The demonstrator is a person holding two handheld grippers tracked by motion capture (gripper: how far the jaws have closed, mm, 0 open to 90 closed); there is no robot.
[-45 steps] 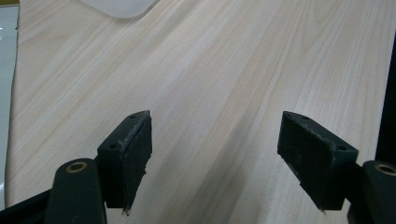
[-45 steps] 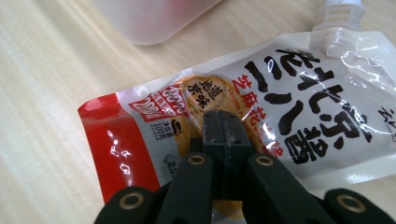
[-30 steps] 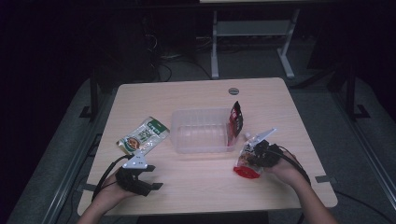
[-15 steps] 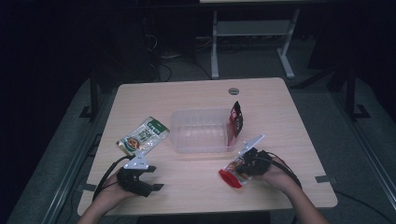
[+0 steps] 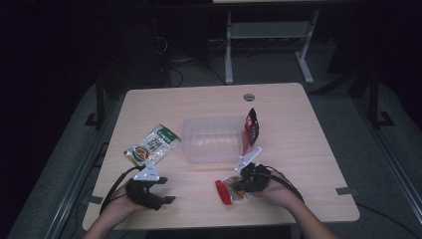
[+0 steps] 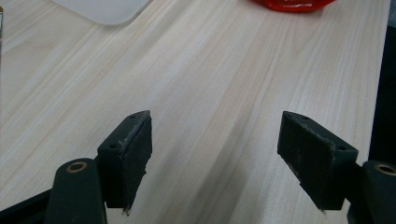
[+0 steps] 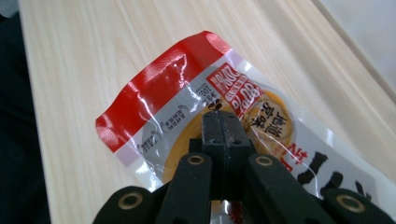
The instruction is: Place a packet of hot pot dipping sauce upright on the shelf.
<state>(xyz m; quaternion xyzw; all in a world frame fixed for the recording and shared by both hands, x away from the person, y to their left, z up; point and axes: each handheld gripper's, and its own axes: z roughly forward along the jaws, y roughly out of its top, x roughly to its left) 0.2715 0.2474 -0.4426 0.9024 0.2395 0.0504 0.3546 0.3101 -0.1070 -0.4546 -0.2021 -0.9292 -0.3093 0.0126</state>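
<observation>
A red and clear snack packet (image 5: 227, 191) lies near the table's front edge, right of centre. My right gripper (image 5: 238, 184) is shut on it; in the right gripper view the jaws (image 7: 219, 117) pinch the film of the packet (image 7: 163, 93) over its yellow contents. My left gripper (image 5: 165, 190) rests at the front left, open, with only bare wood between its jaws (image 6: 215, 144). The red packet's edge (image 6: 294, 3) shows at the top of the left gripper view.
A clear plastic container (image 5: 211, 139) stands mid-table, with a dark red packet (image 5: 250, 127) leaning upright at its right wall. A green snack packet (image 5: 152, 145) lies to its left. A round grommet (image 5: 249, 97) sits at the back of the wooden table (image 5: 308, 149).
My right gripper has carried the red packet left and toward the front edge, down onto the table. The left gripper has stayed in place, open.
</observation>
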